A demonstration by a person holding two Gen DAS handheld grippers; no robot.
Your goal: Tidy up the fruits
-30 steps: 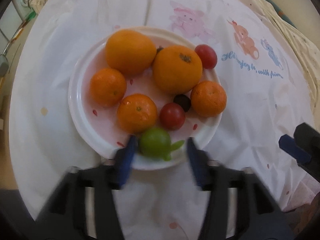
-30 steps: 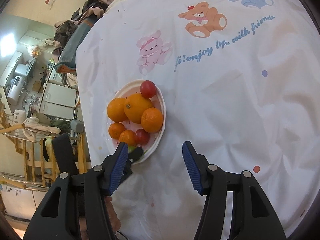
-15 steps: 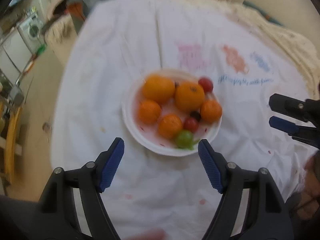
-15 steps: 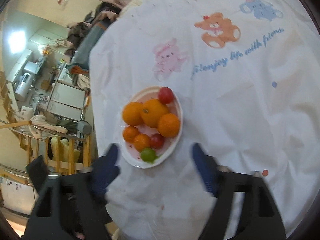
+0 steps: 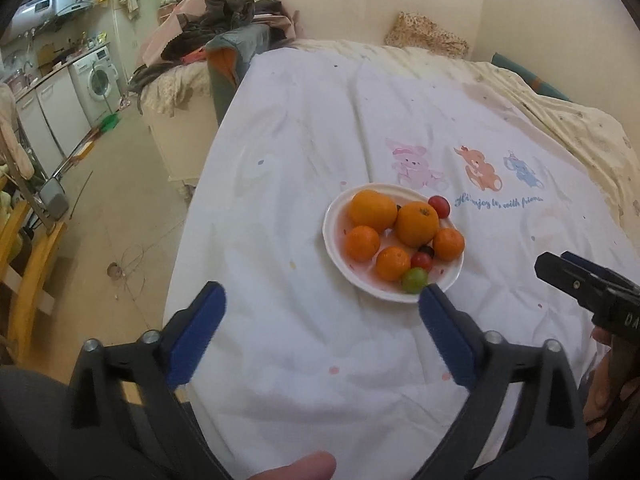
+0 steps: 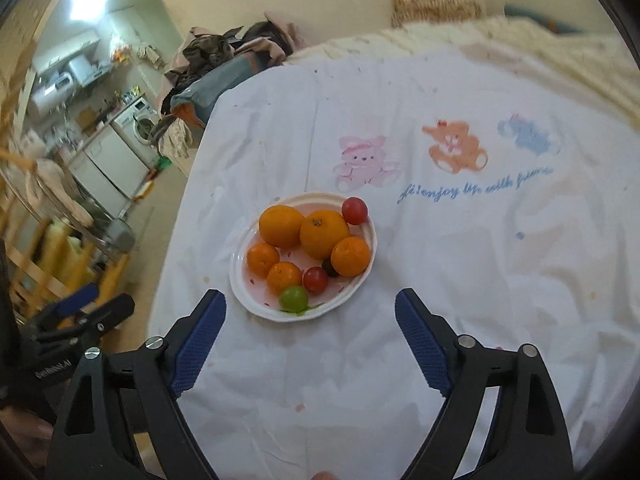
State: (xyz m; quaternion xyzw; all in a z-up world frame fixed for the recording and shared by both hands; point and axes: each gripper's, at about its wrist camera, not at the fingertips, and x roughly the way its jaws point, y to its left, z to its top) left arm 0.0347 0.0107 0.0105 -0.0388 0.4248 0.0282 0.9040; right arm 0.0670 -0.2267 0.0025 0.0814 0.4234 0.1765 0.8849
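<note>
A white plate (image 5: 334,240) (image 6: 240,280) on the white tablecloth holds several oranges (image 5: 416,224) (image 6: 323,233), red tomatoes (image 5: 439,206) (image 6: 354,210), a small dark fruit and a green fruit (image 5: 414,280) (image 6: 293,299) at its near rim. My left gripper (image 5: 322,312) is open and empty, held back from the plate. My right gripper (image 6: 310,314) is open and empty, also short of the plate. The right gripper shows in the left wrist view (image 5: 576,276); the left gripper shows in the right wrist view (image 6: 86,308).
The tablecloth (image 5: 440,120) bears cartoon animals (image 6: 454,146) and blue writing beyond the plate. The table's left edge drops to the floor (image 5: 120,184). A wooden chair (image 5: 24,248) stands at left, a sofa with clothes (image 5: 224,16) behind.
My left gripper let go of the green fruit on the plate's near rim, opened wide and pulled back and up. My right gripper also drew back and turned toward the plate.
</note>
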